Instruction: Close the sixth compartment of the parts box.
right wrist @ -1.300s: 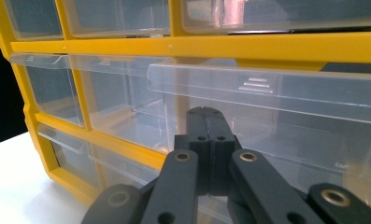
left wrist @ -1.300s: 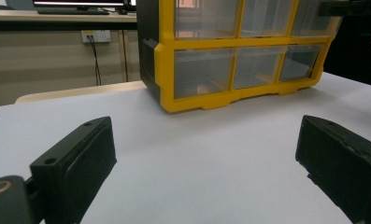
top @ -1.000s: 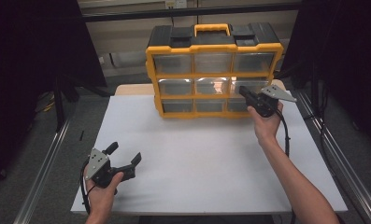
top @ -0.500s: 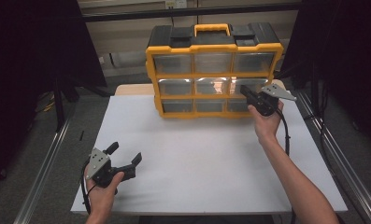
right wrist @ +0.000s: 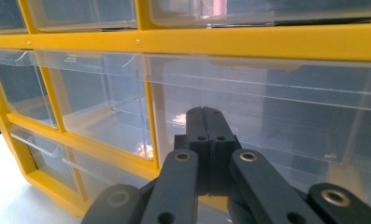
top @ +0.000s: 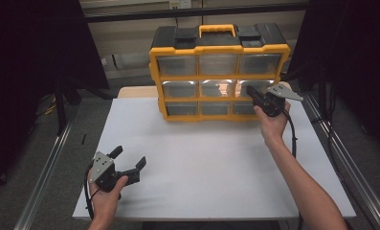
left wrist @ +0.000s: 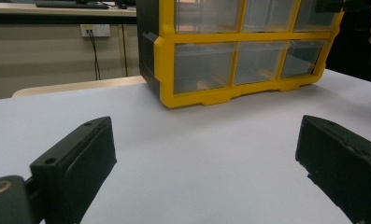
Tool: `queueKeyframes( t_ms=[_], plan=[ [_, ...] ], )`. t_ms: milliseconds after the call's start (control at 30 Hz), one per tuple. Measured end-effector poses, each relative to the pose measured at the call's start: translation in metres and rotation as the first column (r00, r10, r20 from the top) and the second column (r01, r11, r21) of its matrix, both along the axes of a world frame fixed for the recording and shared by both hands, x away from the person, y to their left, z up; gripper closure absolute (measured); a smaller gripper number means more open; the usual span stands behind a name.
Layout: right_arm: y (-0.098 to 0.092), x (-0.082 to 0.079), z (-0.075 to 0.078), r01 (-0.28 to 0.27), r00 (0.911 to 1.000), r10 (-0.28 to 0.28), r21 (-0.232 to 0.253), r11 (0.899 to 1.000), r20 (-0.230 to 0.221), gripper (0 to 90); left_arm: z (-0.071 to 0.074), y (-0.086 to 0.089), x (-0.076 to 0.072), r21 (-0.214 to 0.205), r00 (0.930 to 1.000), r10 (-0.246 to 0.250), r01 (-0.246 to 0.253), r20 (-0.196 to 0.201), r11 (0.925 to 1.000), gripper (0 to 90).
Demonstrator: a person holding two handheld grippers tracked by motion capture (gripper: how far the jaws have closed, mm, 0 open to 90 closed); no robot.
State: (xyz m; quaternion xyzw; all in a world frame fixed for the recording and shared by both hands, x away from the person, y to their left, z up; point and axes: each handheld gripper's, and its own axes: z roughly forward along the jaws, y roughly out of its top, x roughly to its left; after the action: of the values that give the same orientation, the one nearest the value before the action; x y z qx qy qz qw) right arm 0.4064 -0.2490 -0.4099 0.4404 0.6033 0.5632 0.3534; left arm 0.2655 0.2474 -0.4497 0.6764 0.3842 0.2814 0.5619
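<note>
Yellow cabinet [top: 219, 72] stands at the counter's [top: 216, 167] far edge. Right claw [right wrist: 204, 122], pinched closed on nothing, noses its middle-right drawer [right wrist: 267, 116]; a shove could topple it. Left claw [top: 128, 159] rests spread wide.

The yellow-and-black drawer organizer [top: 219, 72] stood upright at twelve o'clock on my table [top: 216, 167], its nine clear drawers shut.

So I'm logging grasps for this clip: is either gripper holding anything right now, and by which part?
Nothing is held. The left gripper is open above the white table; the right gripper is shut with nothing between its jaws, at a clear drawer of the yellow organizer.
</note>
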Motion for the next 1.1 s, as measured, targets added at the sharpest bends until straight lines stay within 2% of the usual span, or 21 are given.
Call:
queueKeyframes(
  t_ms=[133,167,200,267,300,400,467,567,667,767,800,867,1000,1100],
  plan=[
    [0.0,0.002,-0.001,0.005,1.0,-0.005,0.003,1.0,0.001,90.0,0.0,0.0,0.0,0.001,1.0,0.0,0.0,0.002,1.0,5.0],
    [0.0,0.002,-0.001,0.008,1.0,-0.008,0.003,1.0,0.003,90.0,0.0,-0.001,0.0,-0.014,1.0,0.004,-0.004,0.0,0.9999,5.0],
    [0.0,0.003,-0.001,0.008,0.9999,-0.008,0.002,1.0,0.007,90.0,0.0,0.0,0.0,0.007,1.0,0.001,-0.001,-0.001,1.0,5.0],
    [0.001,0.003,-0.001,0.011,0.9999,-0.011,0.002,1.0,0.007,90.0,0.0,0.0,0.0,0.002,1.0,-0.001,0.001,0.002,1.0,5.0],
    [0.001,0.003,-0.001,0.01,0.9999,-0.01,-0.008,1.0,0.01,90.0,0.0,0.001,0.0,0.016,1.0,-0.003,0.003,0.001,0.9999,5.0],
    [0.003,0.003,0.0,0.038,0.9993,-0.037,-0.052,0.998,0.009,90.0,0.0,-0.003,0.001,-0.025,1.0,0.0,0.0,0.004,0.9997,5.0],
    [0.005,0.002,0.001,0.063,0.998,-0.062,-0.085,0.994,0.013,90.0,0.0,-0.001,0.001,0.008,1.0,-0.007,0.007,0.004,0.9999,5.0],
    [0.002,0.002,0.0,0.046,0.9989,-0.046,-0.061,0.997,0.008,90.0,0.001,-0.003,0.0,-0.003,0.9999,-0.007,0.007,0.01,1.0,4.9],
    [-0.001,0.002,-0.002,0.017,0.9999,-0.017,-0.016,1.0,-0.002,88.7,0.001,-0.002,-0.001,0.01,0.9999,-0.012,0.012,0.009,0.9999,4.9],
    [-0.001,0.001,-0.002,0.001,1.0,-0.001,0.004,1.0,-0.007,81.6,0.0,-0.001,0.0,0.011,0.9999,-0.008,0.008,0.007,0.9999,4.9],
    [0.0,0.0,-0.001,-0.002,0.9999,0.002,0.005,1.0,-0.01,78.4,0.0,-0.002,0.0,-0.003,0.9999,-0.006,0.006,0.008,1.0,4.9],
    [0.001,-0.001,-0.001,-0.016,0.9999,0.016,-0.001,1.0,-0.004,73.5,0.0,-0.002,0.0,0.002,0.9999,-0.005,0.005,0.009,1.0,4.9],
    [0.002,-0.007,-0.003,-0.025,0.9996,0.025,0.01,1.0,-0.008,58.9,0.0,-0.003,0.0,0.01,0.9999,-0.016,0.016,0.005,0.9998,4.9],
    [0.003,-0.011,-0.005,-0.035,0.9993,0.035,0.03,0.999,-0.014,46.8,0.0,-0.004,0.001,-0.002,0.9999,-0.008,0.008,0.006,1.0,4.9]
  ],
)
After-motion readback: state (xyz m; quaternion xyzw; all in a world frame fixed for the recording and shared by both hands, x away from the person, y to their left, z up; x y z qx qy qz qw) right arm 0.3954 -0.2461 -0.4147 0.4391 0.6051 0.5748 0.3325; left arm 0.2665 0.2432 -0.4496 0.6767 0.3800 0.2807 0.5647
